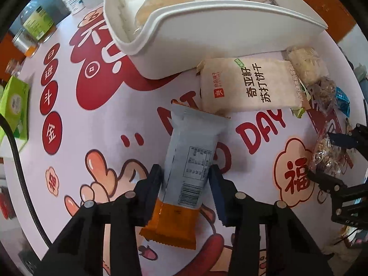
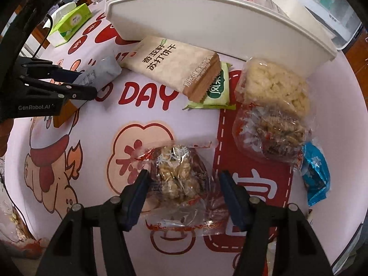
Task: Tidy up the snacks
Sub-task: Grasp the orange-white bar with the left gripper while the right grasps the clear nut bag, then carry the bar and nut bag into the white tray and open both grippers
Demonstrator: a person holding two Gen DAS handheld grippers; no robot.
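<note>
On the printed tablecloth, a white bin already holding packets stands at the far edge, a beige cracker pack lying just in front of it. My left claw points down, its jaws narrowed onto the grey-and-orange snack bar, pads against both long edges, the orange end trailing back between the fingers. My right claw straddles the clear-wrapped nut cluster, jaws partly open; the left pad touches the wrapper, the right one stands just clear of the candy, over loose film.
</note>
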